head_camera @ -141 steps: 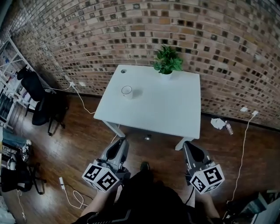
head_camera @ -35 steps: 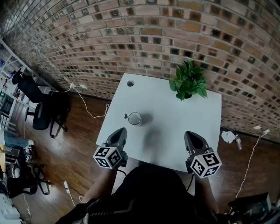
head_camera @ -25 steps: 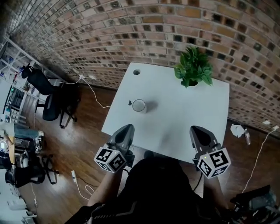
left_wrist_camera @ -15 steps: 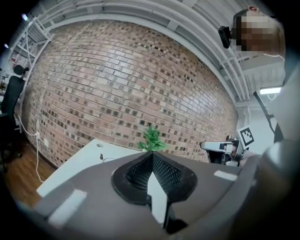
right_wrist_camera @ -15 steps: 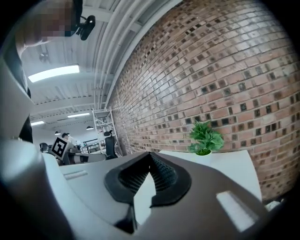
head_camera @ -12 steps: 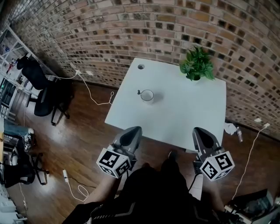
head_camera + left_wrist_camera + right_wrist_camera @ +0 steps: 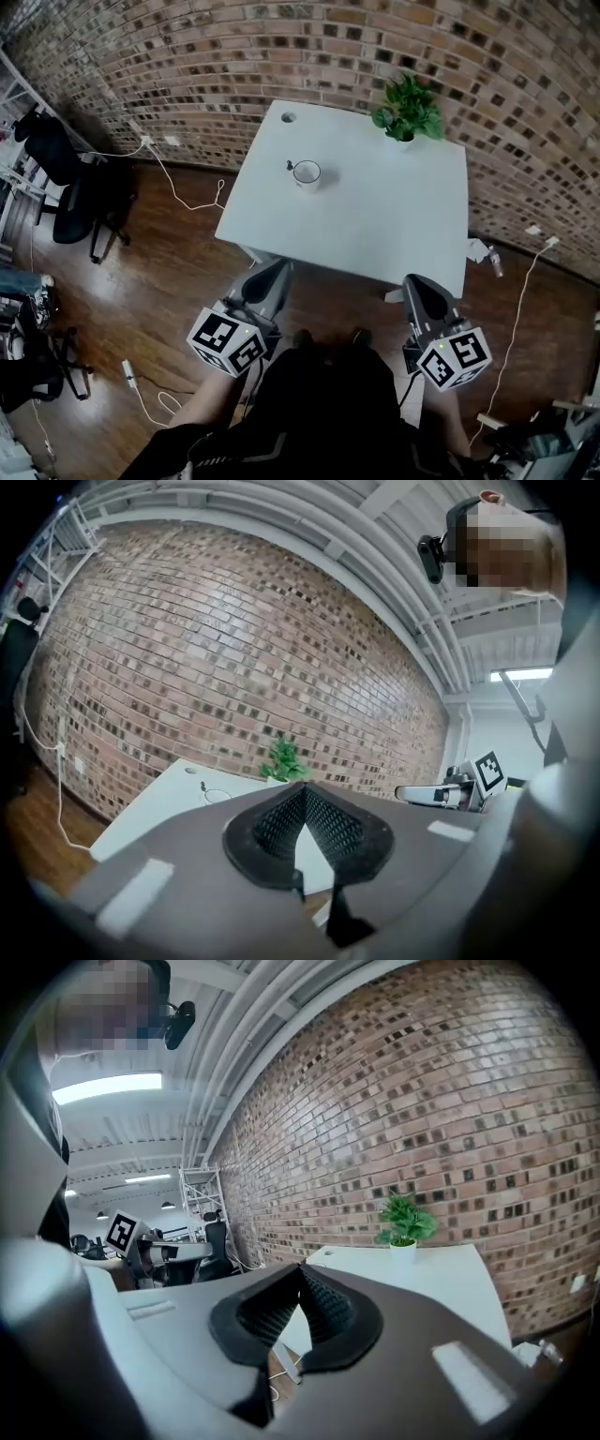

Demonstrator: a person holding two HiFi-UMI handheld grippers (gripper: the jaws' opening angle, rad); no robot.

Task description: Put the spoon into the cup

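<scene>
A white cup (image 7: 307, 174) stands on the white table (image 7: 375, 220), left of its middle. The spoon's dark handle (image 7: 291, 166) sticks out over the cup's left rim. Both grippers hang over the wooden floor, short of the table's near edge and well apart from the cup. My left gripper (image 7: 277, 267) is shut and empty; its own view has the tips (image 7: 302, 787) meeting, with the cup (image 7: 217, 796) small and far off. The right gripper (image 7: 412, 284) is also shut with nothing between its pads (image 7: 302, 1267).
A potted plant (image 7: 406, 111) stands at the table's far right corner against the brick wall. A cable hole (image 7: 288, 118) marks the far left corner. Black office chairs (image 7: 70, 192) and cables (image 7: 183, 192) are on the left; paper and a bottle (image 7: 483, 251) lie on the right.
The view and both grippers have pulled back from the table: a second ago the grippers stood over its near edge, now they are over the floor. The cup with the spoon has stayed put.
</scene>
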